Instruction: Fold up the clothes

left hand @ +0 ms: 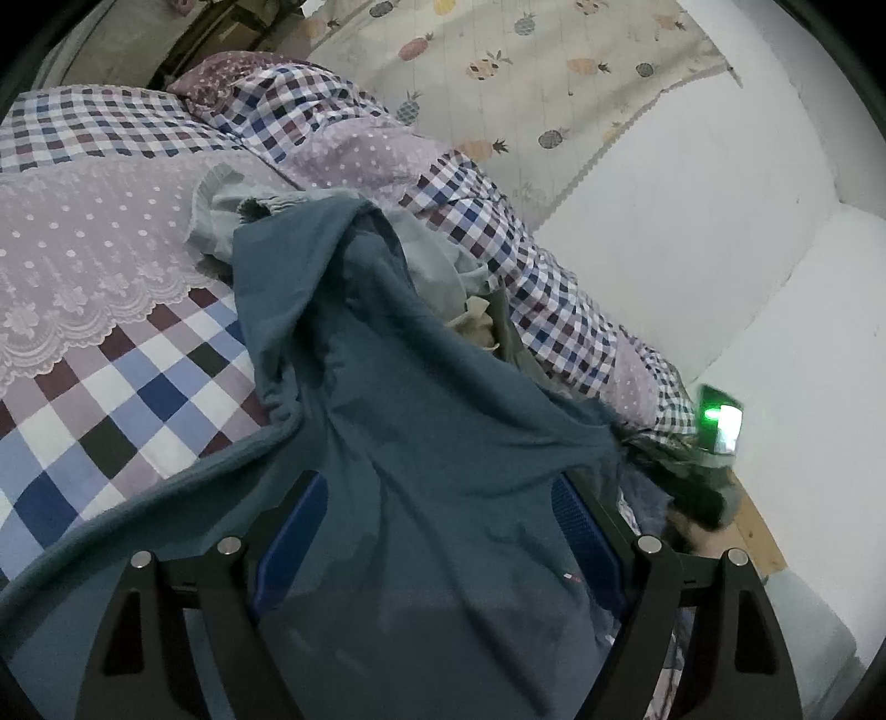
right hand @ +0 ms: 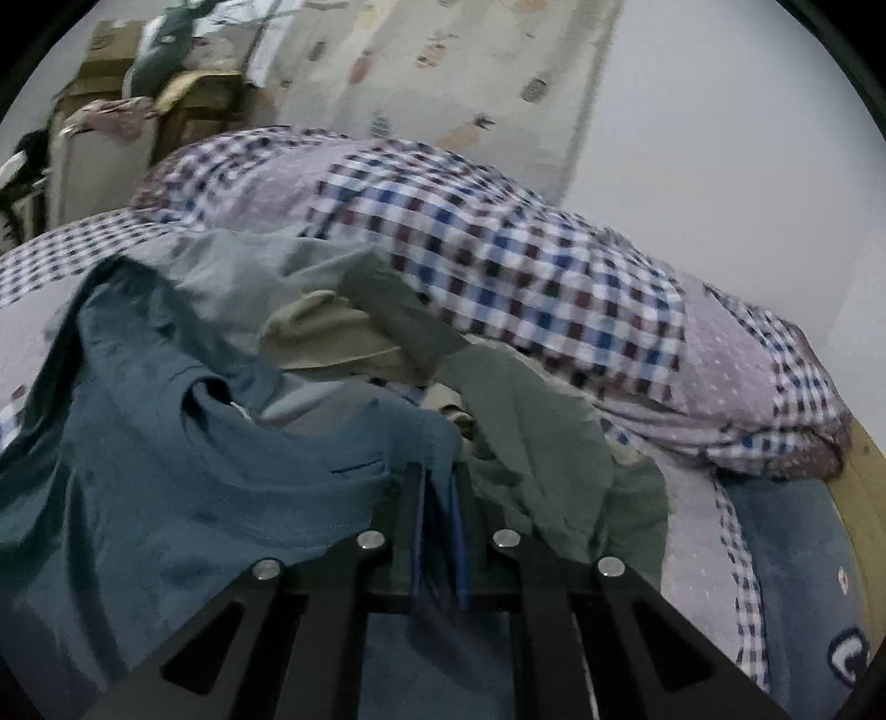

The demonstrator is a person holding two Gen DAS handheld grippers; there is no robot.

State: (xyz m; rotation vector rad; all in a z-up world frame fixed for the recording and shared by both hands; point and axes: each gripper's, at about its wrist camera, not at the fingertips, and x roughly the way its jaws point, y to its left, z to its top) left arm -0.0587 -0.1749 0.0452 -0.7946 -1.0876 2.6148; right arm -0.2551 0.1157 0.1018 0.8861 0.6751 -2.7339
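Note:
A teal T-shirt [left hand: 421,387] lies rumpled across the checked bedspread [left hand: 138,387]. My left gripper [left hand: 440,515] is open wide over it, blue pads [left hand: 293,531] on either side of a broad fold of the cloth, with no grip on it. In the right wrist view the same teal T-shirt [right hand: 166,443] spreads to the left, and my right gripper [right hand: 440,493] is shut on its hem edge, cloth pinched between the blue pads [right hand: 459,515]. Behind it sit a light grey-blue garment [right hand: 238,266], a beige one [right hand: 326,338] and an olive one [right hand: 526,421].
A bunched checked quilt [right hand: 498,249] runs along the white wall [left hand: 692,194], where a pineapple-print sheet [left hand: 526,72] hangs. A dark object with a green-lit screen [left hand: 722,423] sits at the right. The wooden bed edge [right hand: 866,476] and cardboard boxes [right hand: 111,50] border the bed.

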